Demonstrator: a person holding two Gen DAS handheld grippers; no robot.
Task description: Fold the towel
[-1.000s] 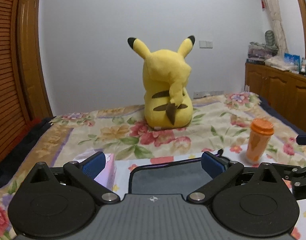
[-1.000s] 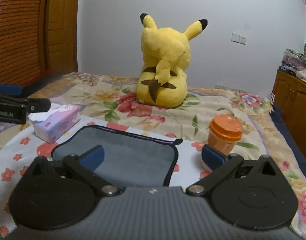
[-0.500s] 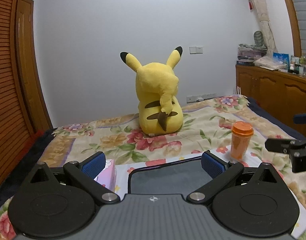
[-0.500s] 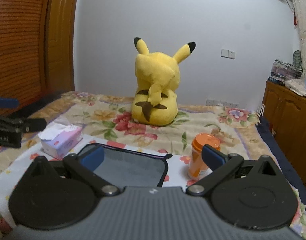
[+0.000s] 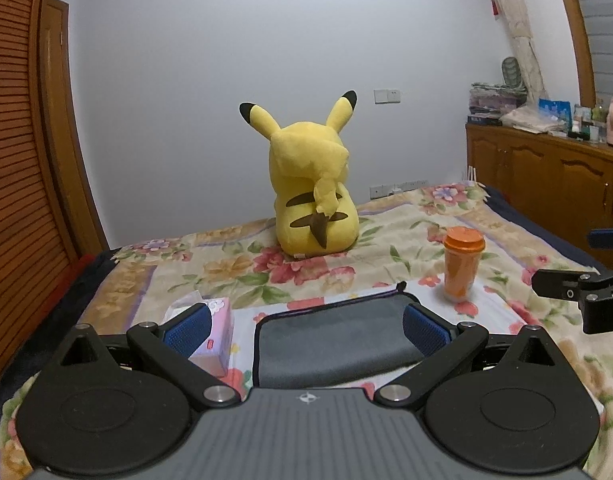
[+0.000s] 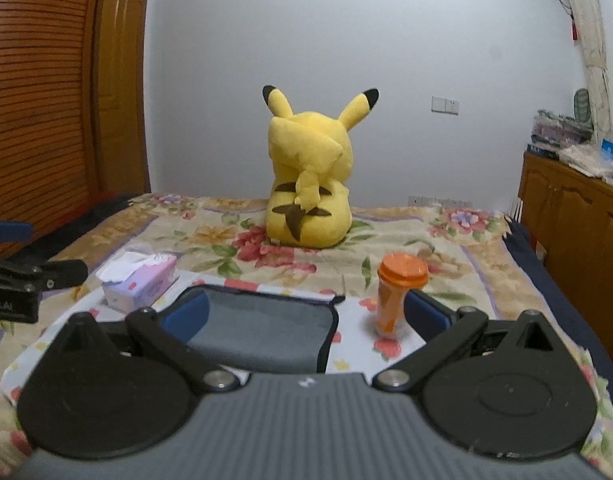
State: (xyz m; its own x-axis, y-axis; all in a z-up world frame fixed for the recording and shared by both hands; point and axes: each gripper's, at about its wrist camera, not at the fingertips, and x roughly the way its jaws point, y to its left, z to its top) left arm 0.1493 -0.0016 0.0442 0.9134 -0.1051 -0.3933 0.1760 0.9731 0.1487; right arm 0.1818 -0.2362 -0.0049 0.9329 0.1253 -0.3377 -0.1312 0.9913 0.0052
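Left gripper [image 5: 305, 329]: fingers wide apart, holding nothing, above the near end of the towel.
Right gripper [image 6: 305, 316]: fingers wide apart, holding nothing.
Towel [image 5: 338, 338]: grey, flat on the flowery bed [image 5: 394, 240], between the tissue box [image 5: 216, 334] and orange cup [image 5: 462, 266].

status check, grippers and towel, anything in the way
Left gripper open, right gripper open, both empty. Grey towel flat on bed. Orange cup right of towel, tissue box left.
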